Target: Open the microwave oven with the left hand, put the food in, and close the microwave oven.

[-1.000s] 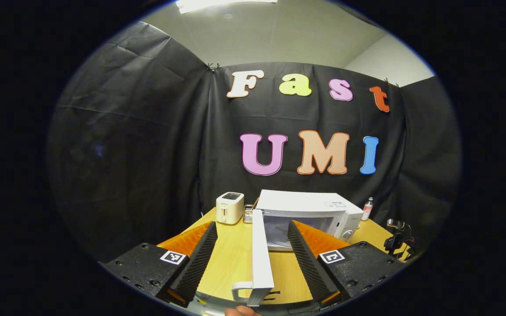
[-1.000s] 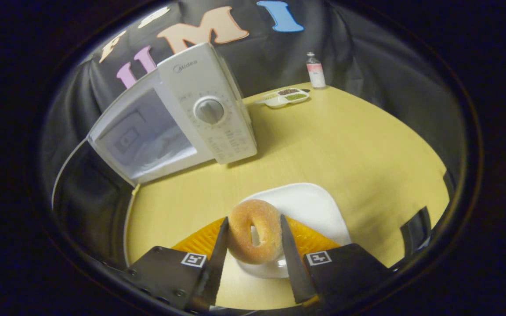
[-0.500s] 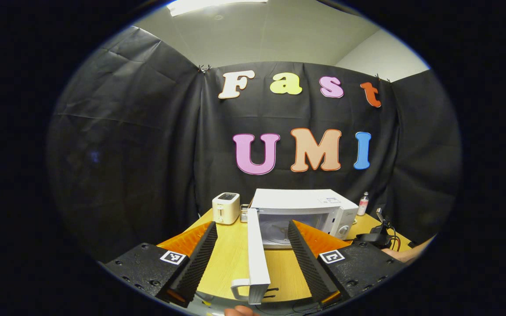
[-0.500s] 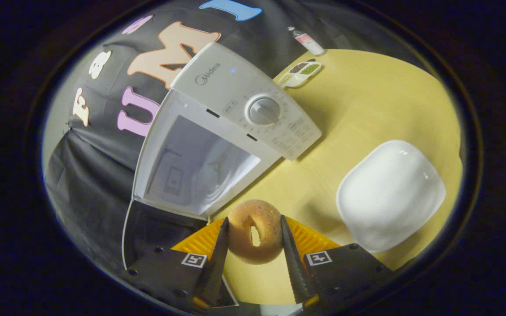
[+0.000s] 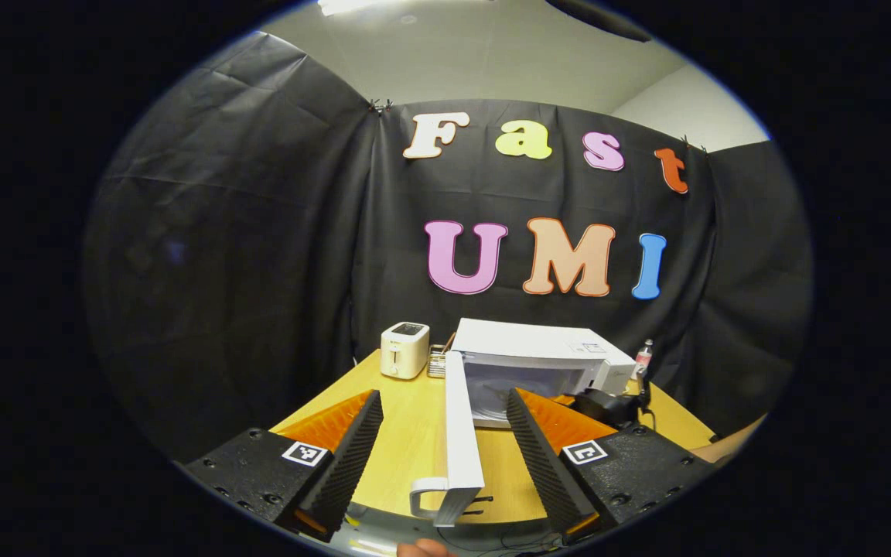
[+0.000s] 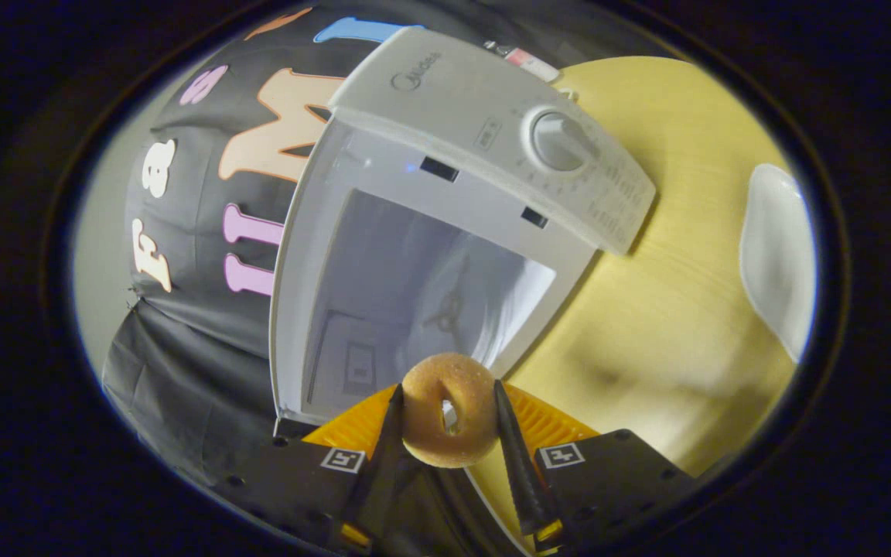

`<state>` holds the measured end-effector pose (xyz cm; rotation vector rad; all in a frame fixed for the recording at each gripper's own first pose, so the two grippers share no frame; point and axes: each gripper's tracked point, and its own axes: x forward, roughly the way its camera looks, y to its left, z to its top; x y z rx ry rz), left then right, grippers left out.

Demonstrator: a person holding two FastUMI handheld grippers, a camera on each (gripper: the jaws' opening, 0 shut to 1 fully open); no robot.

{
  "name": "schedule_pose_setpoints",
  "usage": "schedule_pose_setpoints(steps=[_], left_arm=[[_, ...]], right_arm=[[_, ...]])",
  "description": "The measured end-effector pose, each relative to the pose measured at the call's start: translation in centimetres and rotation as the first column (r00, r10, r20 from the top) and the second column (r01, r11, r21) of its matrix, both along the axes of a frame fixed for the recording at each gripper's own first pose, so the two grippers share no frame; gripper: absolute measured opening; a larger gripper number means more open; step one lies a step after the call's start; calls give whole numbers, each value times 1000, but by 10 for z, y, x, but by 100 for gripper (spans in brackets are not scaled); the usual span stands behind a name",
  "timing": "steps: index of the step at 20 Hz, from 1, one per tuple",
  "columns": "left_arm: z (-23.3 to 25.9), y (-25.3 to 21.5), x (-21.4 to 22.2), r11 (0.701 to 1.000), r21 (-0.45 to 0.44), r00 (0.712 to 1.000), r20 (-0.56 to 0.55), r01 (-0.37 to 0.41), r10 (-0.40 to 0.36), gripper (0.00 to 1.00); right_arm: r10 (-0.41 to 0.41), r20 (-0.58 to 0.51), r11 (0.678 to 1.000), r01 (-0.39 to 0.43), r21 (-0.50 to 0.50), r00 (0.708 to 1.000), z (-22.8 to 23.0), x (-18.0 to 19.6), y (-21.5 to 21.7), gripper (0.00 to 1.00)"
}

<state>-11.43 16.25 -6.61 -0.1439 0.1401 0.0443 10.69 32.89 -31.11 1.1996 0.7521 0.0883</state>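
The white microwave [image 5: 542, 357] stands on the wooden table [image 5: 414, 433] with its door [image 5: 461, 433] swung wide open, seen edge-on. My left gripper [image 5: 442, 396] is open; the door's edge and handle [image 5: 426, 499] lie between its spread fingers without being pressed. My right gripper [image 6: 448, 389] is shut on a sugared donut [image 6: 449, 422], held in the air just in front of the microwave's open cavity [image 6: 422, 286]. In the left gripper view the right gripper [image 5: 608, 406] shows as a dark shape at the microwave's front.
A white toaster [image 5: 404, 350] stands left of the microwave and a small bottle [image 5: 644, 357] behind its right side. An empty white plate [image 6: 778, 255] lies on the table [image 6: 670, 325] right of the microwave's knob [image 6: 561, 141]. A forearm [image 5: 732, 441] reaches in from the right.
My right gripper has lifted the donut off the white plate and carried it left, up to the microwave's open cavity, rolling as it went. The left gripper has barely moved by the open door.
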Motion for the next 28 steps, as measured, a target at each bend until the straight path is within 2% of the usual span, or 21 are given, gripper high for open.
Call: schedule_pose_setpoints(steps=[3, 6, 14, 15, 20, 21, 23, 26, 28], left_arm=[[-4, 2, -1, 1000, -9, 1000, -8, 5, -5, 94], [-9, 9, -3, 999, -33, 1000, -16, -8, 8, 94], [-22, 18, -13, 1000, -18, 999, -55, -2, 1, 96], [-23, 20, -14, 1000, -23, 998, -58, -7, 5, 96], [-25, 27, -19, 999, -27, 998, -60, -32, 31, 96], [-25, 29, -20, 999, -23, 997, -62, -39, 37, 96], [-27, 33, -22, 998, -19, 996, -73, -54, 52, 96], [-25, 35, -26, 997, -34, 995, -73, -69, 67, 94], [-26, 32, -27, 997, -40, 995, -75, -66, 63, 96]], right_arm=[[-73, 10, 997, 73, 16, 997, -7, 28, 12, 60], [-117, 32, 993, 118, -25, 993, -14, 44, 18, 60], [-164, 123, 975, 179, -128, 979, -26, 83, 31, 60], [-166, 122, 973, 183, -141, 979, -29, 87, 32, 66], [-132, 142, 963, 161, -217, 981, -36, 92, 43, 67], [-127, 153, 963, 159, -220, 980, -36, 92, 44, 60], [-126, 156, 960, 160, -230, 980, -36, 92, 47, 60], [-119, 158, 952, 158, -262, 980, -32, 91, 46, 65], [-99, 160, 943, 144, -299, 982, -34, 89, 45, 66]])
